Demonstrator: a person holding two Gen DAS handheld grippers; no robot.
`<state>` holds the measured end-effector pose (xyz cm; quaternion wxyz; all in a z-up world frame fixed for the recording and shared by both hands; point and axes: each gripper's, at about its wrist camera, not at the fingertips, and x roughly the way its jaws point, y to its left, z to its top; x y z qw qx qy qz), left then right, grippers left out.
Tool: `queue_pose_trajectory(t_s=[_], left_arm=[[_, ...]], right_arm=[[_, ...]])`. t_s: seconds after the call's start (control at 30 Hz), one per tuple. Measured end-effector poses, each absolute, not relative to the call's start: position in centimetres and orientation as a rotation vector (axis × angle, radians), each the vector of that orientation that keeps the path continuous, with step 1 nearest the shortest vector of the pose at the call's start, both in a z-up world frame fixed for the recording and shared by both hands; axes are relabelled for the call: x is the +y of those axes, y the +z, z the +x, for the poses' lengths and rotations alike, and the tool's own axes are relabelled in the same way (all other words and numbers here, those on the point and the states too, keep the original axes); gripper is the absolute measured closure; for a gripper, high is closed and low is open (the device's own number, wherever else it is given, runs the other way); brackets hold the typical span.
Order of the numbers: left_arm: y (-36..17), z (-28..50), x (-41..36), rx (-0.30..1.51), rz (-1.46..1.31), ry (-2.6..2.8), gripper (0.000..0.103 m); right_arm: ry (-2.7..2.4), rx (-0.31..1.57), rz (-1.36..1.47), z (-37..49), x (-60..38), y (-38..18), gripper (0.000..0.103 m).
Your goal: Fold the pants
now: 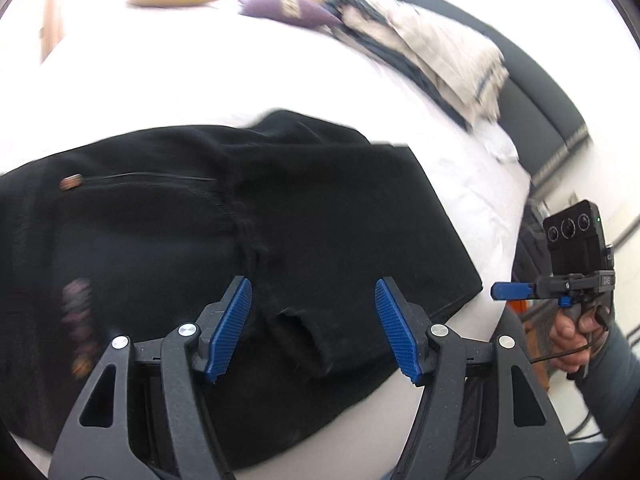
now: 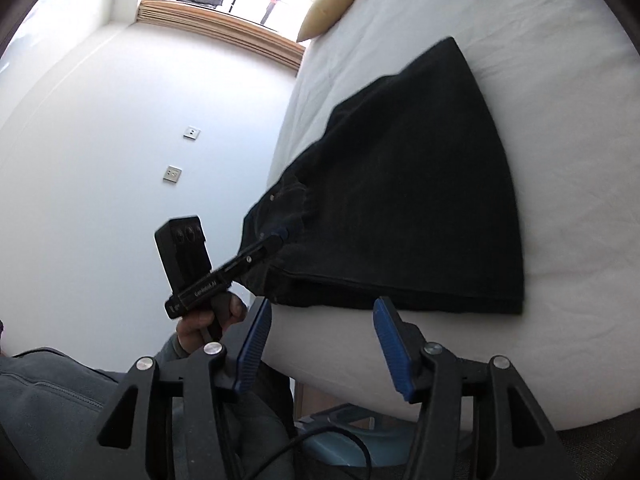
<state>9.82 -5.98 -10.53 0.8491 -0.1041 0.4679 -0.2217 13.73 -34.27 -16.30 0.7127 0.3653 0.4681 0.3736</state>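
Only one bit of lettering is showing: small pale print running along the bar of the left gripper (image 2: pixel 280 236), too blurred to be reading it properly.

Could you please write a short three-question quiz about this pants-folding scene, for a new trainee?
1. True or false: the left gripper is clamped shut on the black pants.
2. What does the pants' fabric lie on? A) white bed B) wooden floor C) metal table
3. Fill in: the right gripper hovers off the bed's edge with its jaws ____.

Key:
1. False; its blue pads stand apart above the cloth.
2. A. A tan pillow lies at the far end.
3. Open; it holds nothing.
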Motion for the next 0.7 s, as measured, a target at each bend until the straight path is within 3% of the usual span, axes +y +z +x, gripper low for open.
queue_pose_trajectory(t_s=[0.07,0.27,0.43,0.7], left_arm=[[-9.6,7.9,-3.0,0.951,-0.291,-0.381,0.024],[-8.0,0.8,7.4,0.815,-0.556,-0.122,0.014],[-10.5,-1.3,13.4,0.79,-0.794,0.038,0.013],[-15.5,0.7,15.1,0.801,-1.03,0.016,0.013]], right_arm=[[0.842,0.999,0.848,15.4,-32.7,-15.7,0.045],[0.904,0.981,0.89,19.3,-27.9,-15.6,0.045],[0.946,0.968,0.973,20.5,-25.2,-16.2,0.045],[0.967,0.963,1.059,20.5,-25.0,-17.1,0.045]])
